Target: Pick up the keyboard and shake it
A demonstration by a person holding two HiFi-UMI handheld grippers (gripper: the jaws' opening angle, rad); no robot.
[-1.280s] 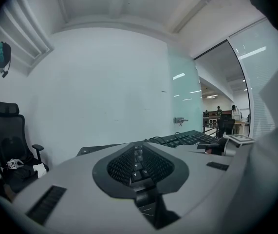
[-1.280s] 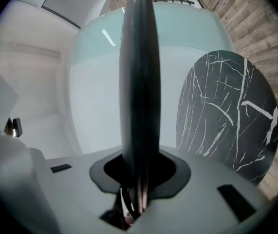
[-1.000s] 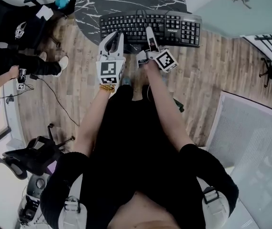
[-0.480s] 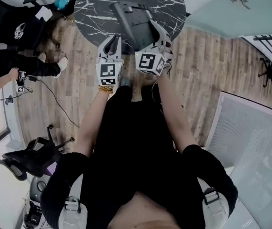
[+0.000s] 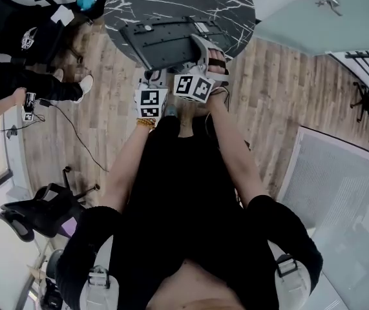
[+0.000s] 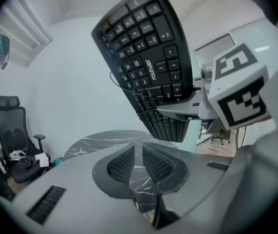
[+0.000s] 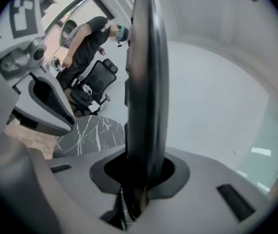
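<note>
The head view looks steeply down from high above the round table. Both gripper views sit near the table's edge and look across it. All three show the table and the keyboard.

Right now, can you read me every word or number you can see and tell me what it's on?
"Founder": white brand word on the keyboard, turned sideways. This is my best reading and I'm not sure of it.
Key letters and numbers on the keyboard: too small and tilted to read.
Marker cube: only black-and-white squares, no words.
White logo on the black clothing: too small to read.
</note>
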